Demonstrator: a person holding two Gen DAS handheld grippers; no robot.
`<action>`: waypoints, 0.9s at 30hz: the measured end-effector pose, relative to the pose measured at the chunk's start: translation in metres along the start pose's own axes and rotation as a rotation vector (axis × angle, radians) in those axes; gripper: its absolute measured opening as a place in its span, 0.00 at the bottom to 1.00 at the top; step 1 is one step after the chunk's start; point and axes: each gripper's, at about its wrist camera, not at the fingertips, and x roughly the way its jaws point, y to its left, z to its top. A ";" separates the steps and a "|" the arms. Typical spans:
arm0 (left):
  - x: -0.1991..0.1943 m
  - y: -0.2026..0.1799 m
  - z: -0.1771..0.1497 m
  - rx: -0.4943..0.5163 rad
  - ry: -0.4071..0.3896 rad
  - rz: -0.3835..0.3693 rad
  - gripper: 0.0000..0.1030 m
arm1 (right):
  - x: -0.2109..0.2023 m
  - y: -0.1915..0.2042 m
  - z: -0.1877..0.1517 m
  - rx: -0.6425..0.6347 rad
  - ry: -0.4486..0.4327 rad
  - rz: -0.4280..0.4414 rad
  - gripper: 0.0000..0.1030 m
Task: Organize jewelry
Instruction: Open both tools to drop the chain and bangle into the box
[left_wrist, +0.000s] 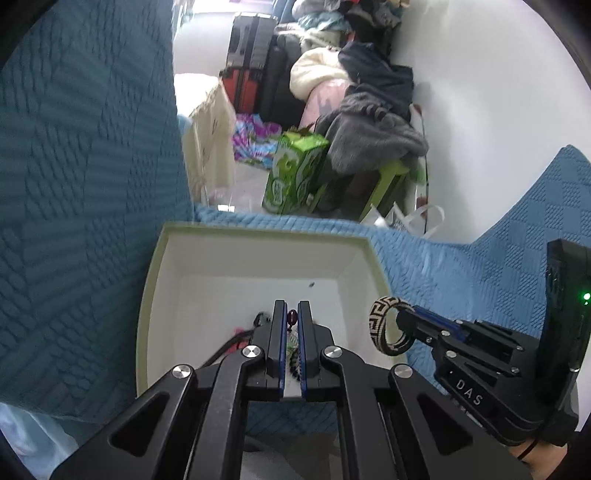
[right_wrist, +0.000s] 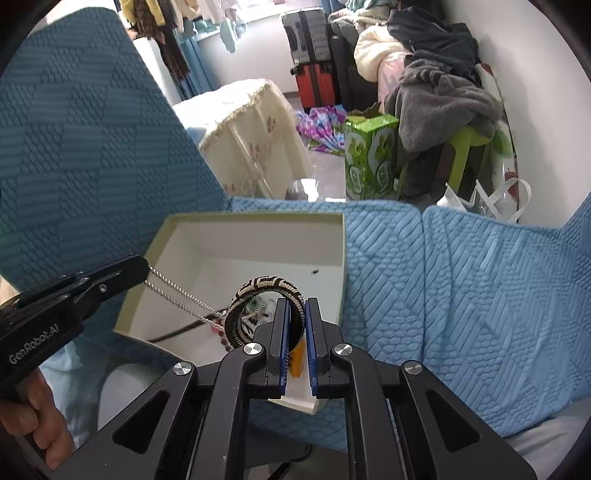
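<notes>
An open white box with a pale green rim (left_wrist: 258, 234) (right_wrist: 258, 216) sits on a blue quilted cover. My left gripper (left_wrist: 291, 304) (right_wrist: 146, 271) hangs over the box's near part, shut on a silver chain necklace (right_wrist: 177, 299). The chain slants down into the box, and a dark red bead (left_wrist: 292, 315) shows between the fingers. My right gripper (right_wrist: 297, 302) (left_wrist: 400, 317) is shut on a black-and-cream patterned bangle (right_wrist: 258, 288) (left_wrist: 391, 325), held upright over the box's right rim. Several cords and small pieces (right_wrist: 251, 321) lie in the box's near end, partly hidden by the grippers.
A blue quilted cover (right_wrist: 443, 277) spreads to the right of the box, and a darker teal cushion (left_wrist: 81, 184) rises on the left. On the floor beyond are a green carton (left_wrist: 295, 173), a cream cloth-covered stand (right_wrist: 255, 136), suitcases (left_wrist: 251, 55) and piled clothes (left_wrist: 369, 103).
</notes>
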 end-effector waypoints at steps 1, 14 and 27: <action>0.004 0.002 -0.004 -0.001 0.015 0.001 0.03 | 0.002 0.000 -0.003 0.002 0.004 -0.006 0.07; 0.009 0.005 -0.012 -0.018 0.088 0.049 0.07 | -0.008 -0.005 -0.001 0.034 0.000 -0.014 0.28; -0.095 -0.029 0.039 0.022 -0.108 0.028 0.74 | -0.136 -0.015 0.055 0.030 -0.259 0.002 0.49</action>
